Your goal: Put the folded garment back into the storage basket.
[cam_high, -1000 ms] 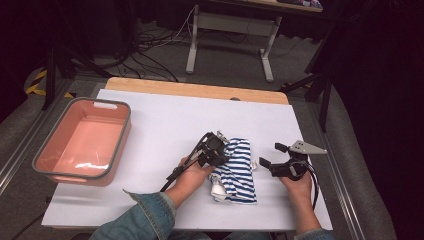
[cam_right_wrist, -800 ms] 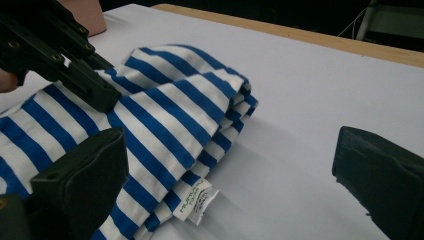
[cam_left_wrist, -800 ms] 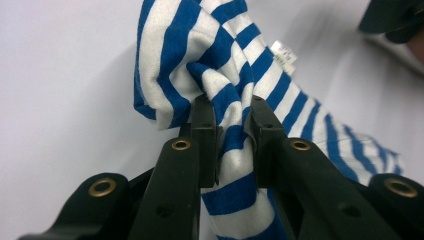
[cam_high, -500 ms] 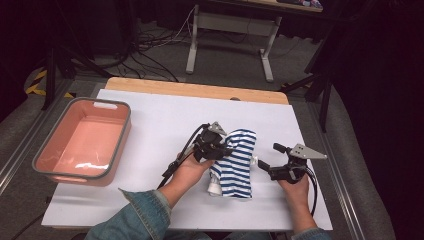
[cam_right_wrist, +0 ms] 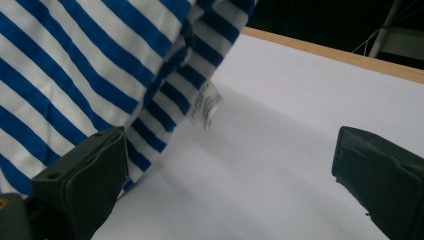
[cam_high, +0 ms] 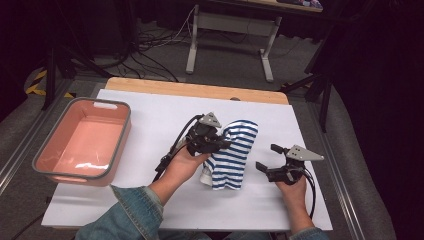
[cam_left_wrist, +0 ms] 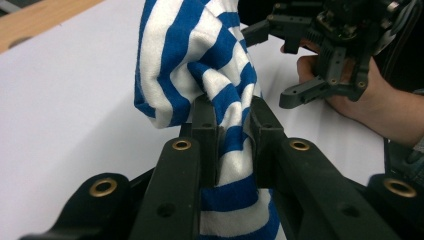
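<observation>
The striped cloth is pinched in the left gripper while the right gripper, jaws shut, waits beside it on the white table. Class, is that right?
Not quite: the right gripper has its jaws open, nothing between them, as the right gripper view shows. The left gripper does pinch the striped cloth.

Bright overhead light whitens the white paper-covered table [cam_high: 150,120], while the surrounding room stays dark. Glare streaks the pink plastic tub [cam_high: 82,142]. Both gripper views blur their near black jaws.
</observation>
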### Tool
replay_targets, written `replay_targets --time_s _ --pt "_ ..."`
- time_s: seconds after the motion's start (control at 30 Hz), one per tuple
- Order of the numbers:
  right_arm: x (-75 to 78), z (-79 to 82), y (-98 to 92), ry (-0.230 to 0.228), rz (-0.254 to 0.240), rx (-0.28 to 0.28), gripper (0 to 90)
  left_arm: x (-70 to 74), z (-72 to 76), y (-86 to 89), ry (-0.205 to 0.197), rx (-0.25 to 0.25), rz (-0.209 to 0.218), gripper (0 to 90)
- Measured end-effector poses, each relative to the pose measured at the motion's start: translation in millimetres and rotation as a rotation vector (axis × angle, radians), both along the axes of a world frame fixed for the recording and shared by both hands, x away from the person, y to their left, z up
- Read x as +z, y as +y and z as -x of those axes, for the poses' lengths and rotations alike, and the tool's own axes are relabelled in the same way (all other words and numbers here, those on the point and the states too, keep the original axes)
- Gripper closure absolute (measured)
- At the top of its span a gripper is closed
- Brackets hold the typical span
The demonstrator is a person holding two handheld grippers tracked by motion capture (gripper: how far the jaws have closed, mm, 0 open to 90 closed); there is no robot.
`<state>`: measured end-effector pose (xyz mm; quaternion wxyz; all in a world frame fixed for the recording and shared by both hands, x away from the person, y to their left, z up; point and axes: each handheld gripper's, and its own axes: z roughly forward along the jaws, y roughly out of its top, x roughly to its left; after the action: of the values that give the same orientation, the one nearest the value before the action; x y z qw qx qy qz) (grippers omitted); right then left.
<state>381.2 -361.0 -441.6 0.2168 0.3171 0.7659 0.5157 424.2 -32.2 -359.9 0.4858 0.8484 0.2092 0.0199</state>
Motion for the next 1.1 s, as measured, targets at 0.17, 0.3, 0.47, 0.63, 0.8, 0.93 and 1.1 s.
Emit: replay_targets --time_s 0.17,0.3,0.47,0.63,0.8,0.93,1.1 --pt "-1.0 0.4 0.5 -0.002 -0.002 0.004 4.0 9.3 -1.7 9.2 -0.019 0.001 0.002 78.1" --pt "-1.2 0.3 0.9 -0.001 -0.002 0.011 4.0 16.1 -4.4 19.2 -0.021 0.007 0.01 78.1" --pt "-1.6 0.2 1.7 -0.006 -0.001 0.013 2.6 22.4 -5.2 29.1 -0.034 0.017 0.001 78.1" --pt "-2.3 0.0 1.7 -0.007 -0.009 0.016 1.6 29.1 -6.1 43.4 -0.043 0.027 0.004 78.1" --pt "-2.6 0.0 1.7 -0.012 -0.01 0.016 1.2 36.1 -7.2 57.7 -0.057 0.041 -0.006 78.1" --pt "-2.9 -0.1 1.6 -0.016 -0.013 0.017 1.1 42.2 -7.6 71.1 -0.065 0.059 -0.003 78.1" --pt "-3.3 -0.5 1.6 -0.018 -0.015 0.02 1.0 49.0 -7.6 86.5 -0.079 0.08 -0.01 78.0"
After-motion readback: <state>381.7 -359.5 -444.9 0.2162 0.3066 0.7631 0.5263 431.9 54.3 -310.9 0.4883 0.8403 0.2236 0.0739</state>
